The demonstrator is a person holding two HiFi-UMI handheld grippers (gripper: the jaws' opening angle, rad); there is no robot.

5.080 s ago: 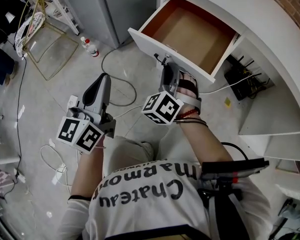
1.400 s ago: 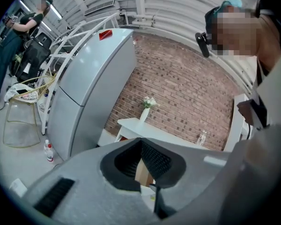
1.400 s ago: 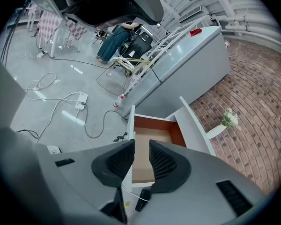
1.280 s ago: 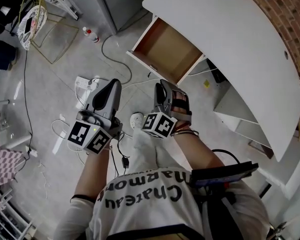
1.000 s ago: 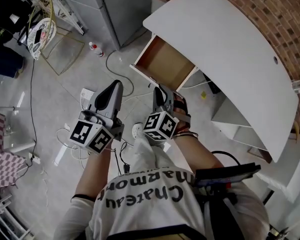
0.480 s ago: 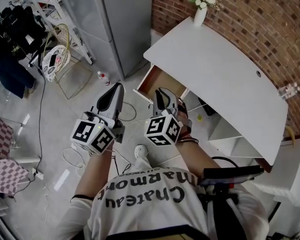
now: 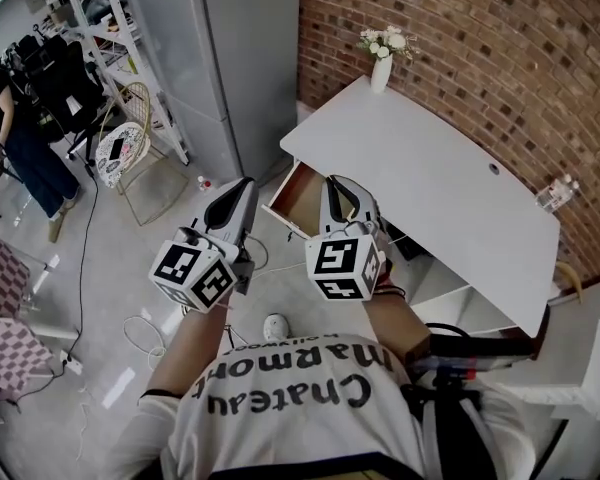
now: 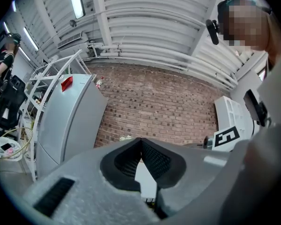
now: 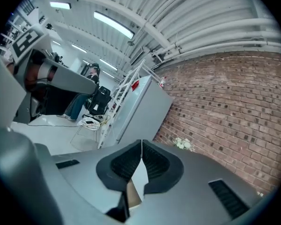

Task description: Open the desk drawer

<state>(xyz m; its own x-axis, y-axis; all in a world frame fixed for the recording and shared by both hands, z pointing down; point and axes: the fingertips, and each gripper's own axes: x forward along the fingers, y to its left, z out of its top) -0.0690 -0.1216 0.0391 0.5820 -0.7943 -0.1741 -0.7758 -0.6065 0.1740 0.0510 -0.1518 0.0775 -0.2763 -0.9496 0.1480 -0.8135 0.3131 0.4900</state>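
Note:
The white desk (image 7: 430, 183) stands against the brick wall, its drawer (image 7: 298, 196) pulled out with the brown inside showing. Both grippers are held high in front of the person, well above and short of the drawer, touching nothing. My left gripper (image 7: 245, 184) (image 8: 140, 139) is shut, tips meeting, nothing between them. My right gripper (image 7: 332, 182) (image 9: 141, 142) has just been closing and is now shut, also empty. Each gripper view looks out level at the brick wall and a grey fridge.
A vase of flowers (image 7: 382, 56) stands at the desk's far end and a small bottle (image 7: 555, 193) at its right end. A grey fridge (image 7: 230, 58) is left of the desk. A person (image 7: 20, 158), a wire chair (image 7: 130, 148) and floor cables (image 7: 145, 333) are at the left.
Both grippers have risen a long way and now point about level rather than down. The drawer stays pulled out and now lies far below them.

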